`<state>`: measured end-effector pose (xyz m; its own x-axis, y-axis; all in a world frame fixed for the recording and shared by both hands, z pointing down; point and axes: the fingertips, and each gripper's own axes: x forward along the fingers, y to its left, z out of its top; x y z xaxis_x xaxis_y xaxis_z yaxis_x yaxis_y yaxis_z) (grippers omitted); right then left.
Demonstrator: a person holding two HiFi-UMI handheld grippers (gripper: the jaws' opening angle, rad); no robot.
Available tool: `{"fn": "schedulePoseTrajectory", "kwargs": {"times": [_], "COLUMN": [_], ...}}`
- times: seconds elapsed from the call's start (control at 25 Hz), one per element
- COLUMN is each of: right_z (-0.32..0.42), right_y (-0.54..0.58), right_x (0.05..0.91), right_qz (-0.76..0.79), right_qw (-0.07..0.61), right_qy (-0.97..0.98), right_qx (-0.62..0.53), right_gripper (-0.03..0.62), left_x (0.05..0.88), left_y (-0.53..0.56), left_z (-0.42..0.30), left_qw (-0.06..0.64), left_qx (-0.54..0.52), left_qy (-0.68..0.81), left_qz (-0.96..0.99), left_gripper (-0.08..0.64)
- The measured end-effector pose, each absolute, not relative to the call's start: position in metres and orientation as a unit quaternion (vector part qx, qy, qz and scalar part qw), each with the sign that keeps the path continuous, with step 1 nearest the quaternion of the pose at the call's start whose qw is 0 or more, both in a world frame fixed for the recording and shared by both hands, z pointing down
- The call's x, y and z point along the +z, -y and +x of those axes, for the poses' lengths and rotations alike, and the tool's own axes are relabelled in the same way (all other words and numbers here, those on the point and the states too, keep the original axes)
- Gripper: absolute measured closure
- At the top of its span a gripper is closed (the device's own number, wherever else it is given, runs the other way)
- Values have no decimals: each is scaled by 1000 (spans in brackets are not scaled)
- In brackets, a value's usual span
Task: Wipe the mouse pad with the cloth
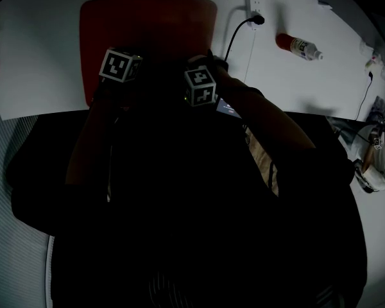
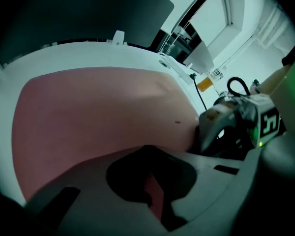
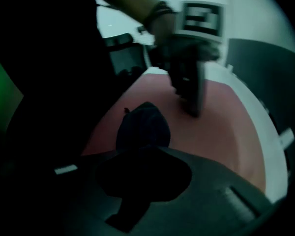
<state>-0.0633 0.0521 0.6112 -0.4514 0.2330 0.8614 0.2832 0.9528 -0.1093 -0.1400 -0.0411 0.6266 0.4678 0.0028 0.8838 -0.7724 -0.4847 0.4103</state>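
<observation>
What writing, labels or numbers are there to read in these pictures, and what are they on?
No text here can be read.
Bottle label: print too small to read.
Marker cubes: black-and-white square patterns, no words or numbers.
Tag in the left gripper view: dark marks, too blurred to read.

The red mouse pad (image 1: 147,24) lies flat, with a dark bunched cloth (image 3: 142,127) resting on it.

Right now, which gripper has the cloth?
The right gripper: dark cloth bunches from its fingers; the left gripper touches the red mouse pad bare.
</observation>
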Motion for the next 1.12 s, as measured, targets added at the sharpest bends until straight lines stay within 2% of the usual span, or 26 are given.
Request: {"fn": "schedulePoseTrajectory", "kwargs": {"times": [0.16,0.44,0.6,0.8,1.0,1.12], "right_z": [-67,-10,3,-11,-44,-54], "right_y": [-56,106,134,120,32,-9], "right_x": [611,614,613,611,611,610], "right_qz": [-191,69,106,155,41,10], "right_qw": [479,495,531,530,520,512], "right_qy": [854,866,840,832,851,852], "right_qx": [-64,18,26,55,61,112], "right_gripper": [552,551,552,554,554,552], "left_x": [626,628,627,630,626,624], "left_y": [40,39,41,40,41,45], "left_z": [-140,-142,-142,-146,-146,-149], "left_qw": [435,432,426,428,417,387], "left_qx": [444,449,454,446,451,438], "left_qy": [264,265,270,281,292,321], "left_qz": [738,736,735,734,733,745], "left_gripper": [554,554,554,552,552,552]}}
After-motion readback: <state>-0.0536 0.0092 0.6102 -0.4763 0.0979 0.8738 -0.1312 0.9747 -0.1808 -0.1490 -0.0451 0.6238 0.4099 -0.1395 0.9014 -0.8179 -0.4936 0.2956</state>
